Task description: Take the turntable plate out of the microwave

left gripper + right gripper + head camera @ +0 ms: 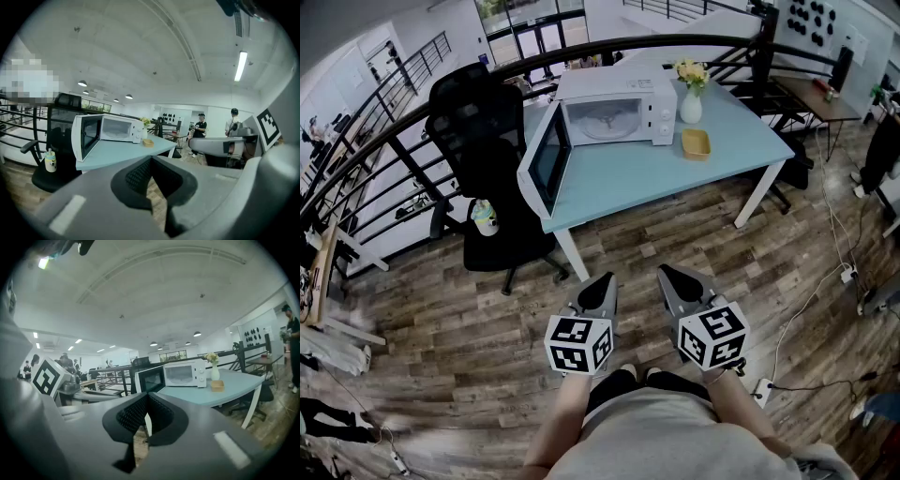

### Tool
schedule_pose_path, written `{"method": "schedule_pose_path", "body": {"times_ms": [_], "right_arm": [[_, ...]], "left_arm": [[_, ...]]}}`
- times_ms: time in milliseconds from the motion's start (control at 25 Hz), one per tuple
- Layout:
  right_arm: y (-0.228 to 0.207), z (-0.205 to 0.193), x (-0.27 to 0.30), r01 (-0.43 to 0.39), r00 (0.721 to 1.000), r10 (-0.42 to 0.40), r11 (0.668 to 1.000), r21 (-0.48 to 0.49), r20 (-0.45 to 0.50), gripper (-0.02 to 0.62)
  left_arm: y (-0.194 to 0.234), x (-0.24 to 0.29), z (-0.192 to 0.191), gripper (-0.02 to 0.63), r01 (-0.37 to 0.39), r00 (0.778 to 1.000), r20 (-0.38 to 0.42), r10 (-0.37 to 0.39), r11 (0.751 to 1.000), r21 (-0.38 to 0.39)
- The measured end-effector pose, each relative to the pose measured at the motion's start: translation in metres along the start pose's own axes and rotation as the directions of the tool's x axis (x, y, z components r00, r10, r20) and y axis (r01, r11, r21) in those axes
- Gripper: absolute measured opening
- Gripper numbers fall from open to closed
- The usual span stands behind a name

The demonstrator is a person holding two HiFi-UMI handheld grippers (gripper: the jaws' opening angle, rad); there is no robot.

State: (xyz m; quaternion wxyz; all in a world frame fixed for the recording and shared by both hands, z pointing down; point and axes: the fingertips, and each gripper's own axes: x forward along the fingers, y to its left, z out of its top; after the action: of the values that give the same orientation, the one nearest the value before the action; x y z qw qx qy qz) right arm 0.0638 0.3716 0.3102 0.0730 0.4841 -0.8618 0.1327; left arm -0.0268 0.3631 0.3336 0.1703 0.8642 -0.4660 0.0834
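Left gripper (604, 280) and right gripper (668, 274) are held closed on nothing, well apart from the table (727, 141). At its far left corner the microwave (617, 88) is set with its door (546, 161) swung open. The turntable plate (605, 128) is seen lying inside.
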Motion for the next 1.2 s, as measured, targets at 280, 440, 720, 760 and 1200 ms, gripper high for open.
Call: {"method": "schedule_pose_path", "body": {"times_ms": [280,440,720,760,1200], "right_arm": [[0.002,-0.001,0.008,-0.029,1.000,0.029,1.000,-0.004,-0.008,0.021],[0.003,-0.005,0.013,-0.035,0.999,0.035,0.999,0.008,-0.017,0.021],[0.004,0.001,0.024,-0.022,1.000,0.022,1.000,-0.001,0.012,0.023],[0.006,0.002,0.025,-0.024,1.000,0.024,1.000,0.002,0.016,0.023],[0.018,-0.009,0.035,0.005,1.000,-0.005,1.000,0.028,-0.002,0.023]], "left_arm": [[0.006,0.004,-0.001,0.000,-0.004,1.000,-0.005,0.004,1.000,-0.003],[0.008,0.005,-0.001,0.000,0.009,1.000,-0.004,-0.009,1.000,-0.017],[0.020,0.007,0.001,0.000,0.032,0.999,-0.005,-0.032,0.999,0.006],[0.021,0.007,0.002,0.000,0.040,0.999,-0.002,-0.039,0.999,0.010],[0.048,0.006,-0.007,0.000,0.078,0.997,-0.026,-0.078,0.997,0.003]]}}
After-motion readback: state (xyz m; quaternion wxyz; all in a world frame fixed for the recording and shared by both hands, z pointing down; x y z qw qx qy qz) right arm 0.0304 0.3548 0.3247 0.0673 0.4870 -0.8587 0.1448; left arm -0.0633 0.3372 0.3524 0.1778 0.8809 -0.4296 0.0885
